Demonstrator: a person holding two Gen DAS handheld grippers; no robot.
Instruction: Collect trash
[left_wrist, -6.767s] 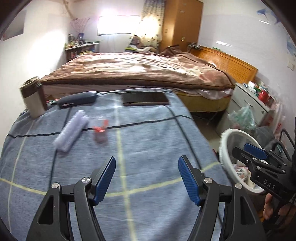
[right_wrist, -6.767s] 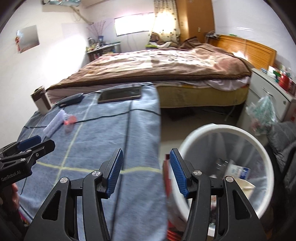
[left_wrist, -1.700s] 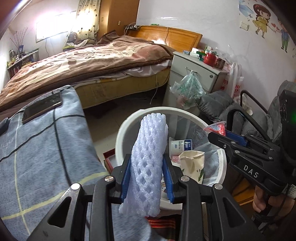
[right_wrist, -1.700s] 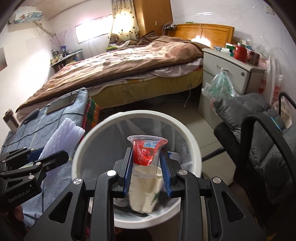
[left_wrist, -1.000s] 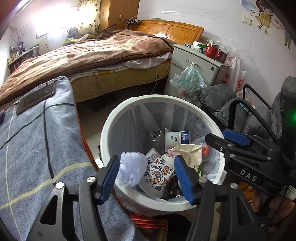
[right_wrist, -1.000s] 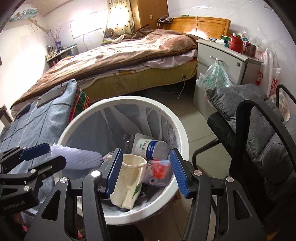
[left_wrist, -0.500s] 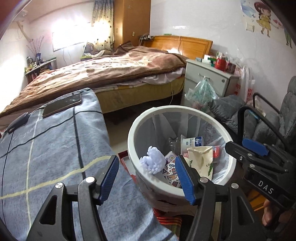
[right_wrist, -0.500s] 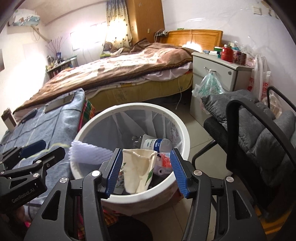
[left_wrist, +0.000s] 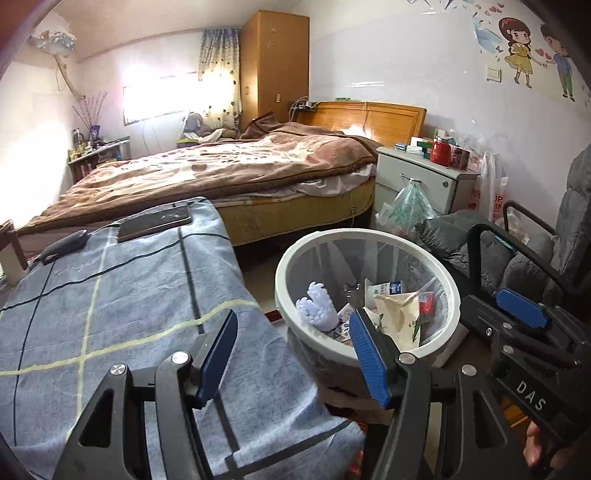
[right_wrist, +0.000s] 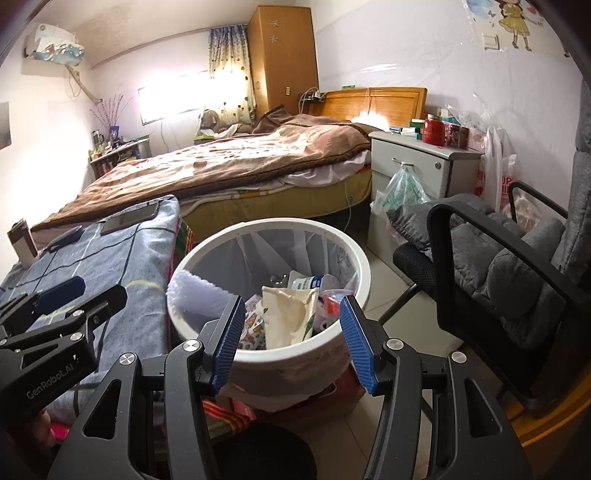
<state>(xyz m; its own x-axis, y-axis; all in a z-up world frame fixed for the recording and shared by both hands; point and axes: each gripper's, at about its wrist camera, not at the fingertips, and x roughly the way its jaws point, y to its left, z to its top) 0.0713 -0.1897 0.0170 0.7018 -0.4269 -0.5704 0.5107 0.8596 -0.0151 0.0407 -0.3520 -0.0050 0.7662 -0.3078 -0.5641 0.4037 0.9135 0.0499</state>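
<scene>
Both jaws wide, empty: left hand-held gripper (left_wrist: 291, 354) over tabletop (left_wrist: 110, 295) right edge, right hand-held gripper (right_wrist: 291, 338) above bin (right_wrist: 360, 258); foam net (left_wrist: 317, 304) and cup (right_wrist: 330, 299) lie inside, dropped as trash

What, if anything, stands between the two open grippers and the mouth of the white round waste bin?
Nothing visible does. The left gripper and right gripper are both open and empty, and the white round waste bin has no lid; the white foam net sleeve already lies inside.
</scene>
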